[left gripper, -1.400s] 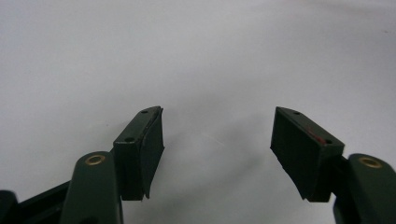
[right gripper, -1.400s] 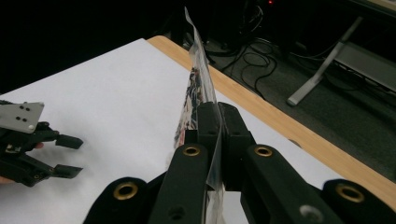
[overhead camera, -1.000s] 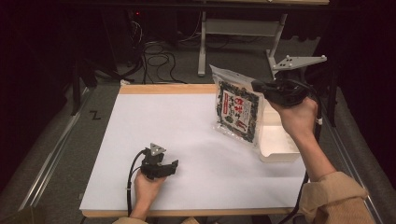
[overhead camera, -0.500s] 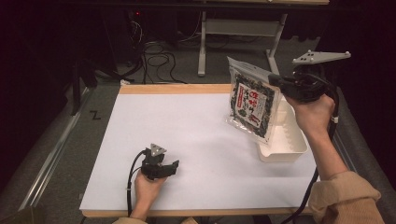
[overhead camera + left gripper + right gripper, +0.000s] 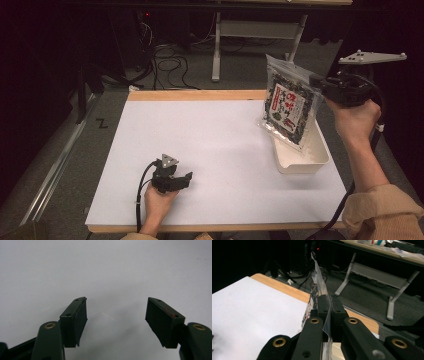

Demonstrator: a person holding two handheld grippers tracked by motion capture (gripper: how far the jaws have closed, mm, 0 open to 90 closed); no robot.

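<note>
- Above the table's right edge, toward the far corner, the right gripper (image 5: 320, 82) is held up in the person's right hand (image 5: 356, 117), its jaws clamped together on one edge of a clear seaweed packet (image 5: 290, 107).
- Seen along the right gripper (image 5: 329, 307) in its own view, the two black jaws meet with the thin film of the packet (image 5: 318, 277) pinched flat between them, the film standing on edge and rising past the fingertips.
- From that grip the packet hangs slanted in the air, its printed face with a white and red label and dark contents turned toward the table's middle.
- Its lower end dips over the far part of a white tray (image 5: 310, 162); whether it touches the tray I cannot tell.
- That tray sits on the white table (image 5: 210, 130) against its right edge, about midway along, long side running front to back.
- Near the front edge, left of centre, the left gripper (image 5: 187, 178) rests low on the table in the left hand (image 5: 159, 202), a black cable (image 5: 142, 182) looping out behind it.
- In the left gripper view, the left gripper (image 5: 116, 317) has its jaws standing apart, with bare white surface between the pads.
- A wooden strip (image 5: 195, 95) shows along the table's far edge.
</note>
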